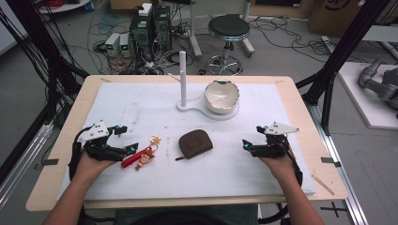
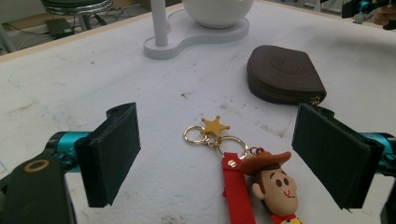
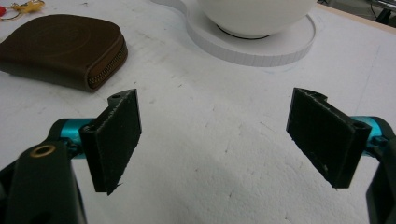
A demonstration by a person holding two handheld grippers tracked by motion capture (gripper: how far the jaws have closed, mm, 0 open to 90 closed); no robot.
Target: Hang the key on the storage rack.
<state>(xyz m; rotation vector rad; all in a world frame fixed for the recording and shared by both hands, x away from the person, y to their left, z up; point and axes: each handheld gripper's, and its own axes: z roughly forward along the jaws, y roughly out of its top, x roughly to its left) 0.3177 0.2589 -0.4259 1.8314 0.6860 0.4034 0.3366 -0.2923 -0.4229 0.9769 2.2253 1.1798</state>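
Note:
A cowboy-figure keychain [image 1: 141, 155] with a red strap, gold rings and a gold star lies on the white mat, just right of my left gripper [image 1: 126, 138]. In the left gripper view the keychain [image 2: 243, 172] lies between and just ahead of the wide-apart pads, untouched; the left gripper [image 2: 215, 154] is open. A brown zip pouch [image 1: 195, 143] rests at the mat's middle, also seen as the pouch [image 2: 284, 72] and the pouch [image 3: 63, 49]. My right gripper [image 1: 251, 136] stands open at the right, and in its own view the right gripper [image 3: 215, 140] holds nothing.
A white stand [image 1: 184, 79] with an upright post and a side peg carries a white bowl [image 1: 221, 96] at the back centre. The white mat [image 1: 141, 112] covers a wooden table [image 1: 61, 140]. A stool, computers and cables lie on the floor beyond.

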